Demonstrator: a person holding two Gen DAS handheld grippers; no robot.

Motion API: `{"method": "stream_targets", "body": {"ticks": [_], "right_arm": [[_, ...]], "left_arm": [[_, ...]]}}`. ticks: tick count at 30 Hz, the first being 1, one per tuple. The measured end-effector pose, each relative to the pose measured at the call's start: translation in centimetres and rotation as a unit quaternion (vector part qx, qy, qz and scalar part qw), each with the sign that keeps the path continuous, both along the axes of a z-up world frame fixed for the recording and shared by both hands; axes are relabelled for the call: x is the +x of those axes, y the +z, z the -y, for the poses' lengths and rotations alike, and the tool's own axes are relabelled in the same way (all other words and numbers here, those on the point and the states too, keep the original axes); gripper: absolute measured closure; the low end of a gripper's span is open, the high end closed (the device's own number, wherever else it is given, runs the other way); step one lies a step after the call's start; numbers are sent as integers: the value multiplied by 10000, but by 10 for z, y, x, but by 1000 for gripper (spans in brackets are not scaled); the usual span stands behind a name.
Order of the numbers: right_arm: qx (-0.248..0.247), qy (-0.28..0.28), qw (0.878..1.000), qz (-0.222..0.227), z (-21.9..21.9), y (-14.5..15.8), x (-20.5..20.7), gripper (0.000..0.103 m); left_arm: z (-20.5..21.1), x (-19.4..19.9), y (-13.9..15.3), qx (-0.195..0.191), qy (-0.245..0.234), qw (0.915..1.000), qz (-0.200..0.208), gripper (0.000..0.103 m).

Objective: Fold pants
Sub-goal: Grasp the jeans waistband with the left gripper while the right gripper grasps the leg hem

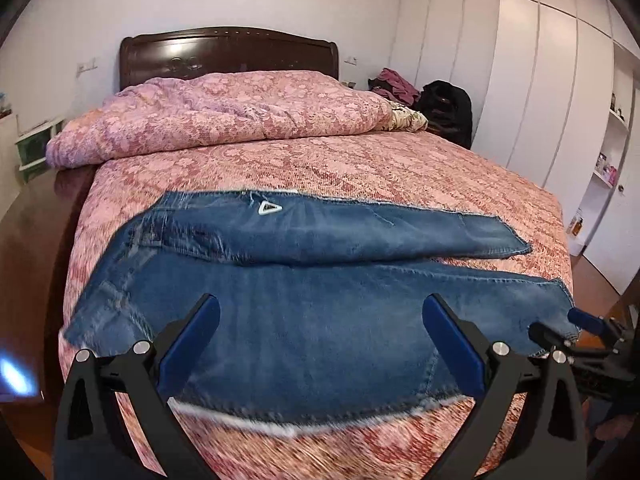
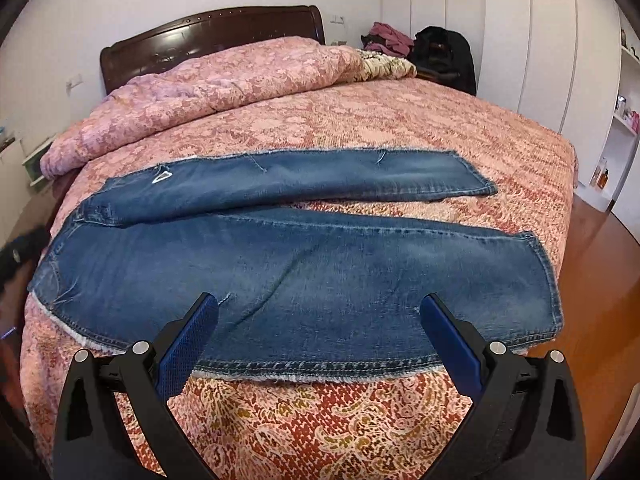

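Blue jeans (image 1: 304,312) lie flat across the foot of the bed, waist to the left, both legs pointing right and spread slightly apart. They also show in the right wrist view (image 2: 304,272). My left gripper (image 1: 320,320) is open and empty, hovering over the near leg's thigh part. My right gripper (image 2: 320,320) is open and empty, hovering over the near leg's lower part. The right gripper also shows in the left wrist view (image 1: 560,328), by the near leg's hem.
The bed has a pink patterned cover (image 1: 360,168) and a bunched quilt (image 1: 224,116) by the dark headboard (image 1: 228,52). Clothes and a black bag (image 1: 444,104) lie at the far right. White wardrobes (image 1: 540,80) and shelves stand on the right.
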State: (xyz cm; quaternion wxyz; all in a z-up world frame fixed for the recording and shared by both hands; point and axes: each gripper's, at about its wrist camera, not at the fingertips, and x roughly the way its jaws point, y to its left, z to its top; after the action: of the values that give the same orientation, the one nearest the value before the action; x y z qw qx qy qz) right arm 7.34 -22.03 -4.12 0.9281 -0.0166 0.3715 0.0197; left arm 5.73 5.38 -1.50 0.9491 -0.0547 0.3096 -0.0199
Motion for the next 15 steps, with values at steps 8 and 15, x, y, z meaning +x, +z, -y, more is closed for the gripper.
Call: {"method": "stream_targets", "body": {"ticks": [8, 15], "right_arm": [[-88, 151, 9995, -278, -13, -15, 12, 3], [-143, 354, 9984, -418, -27, -23, 20, 3]], "left_arm": [[-66, 77, 14, 764, -564, 9953, -164, 2], [-144, 176, 5, 748, -866, 9927, -373, 2]]}}
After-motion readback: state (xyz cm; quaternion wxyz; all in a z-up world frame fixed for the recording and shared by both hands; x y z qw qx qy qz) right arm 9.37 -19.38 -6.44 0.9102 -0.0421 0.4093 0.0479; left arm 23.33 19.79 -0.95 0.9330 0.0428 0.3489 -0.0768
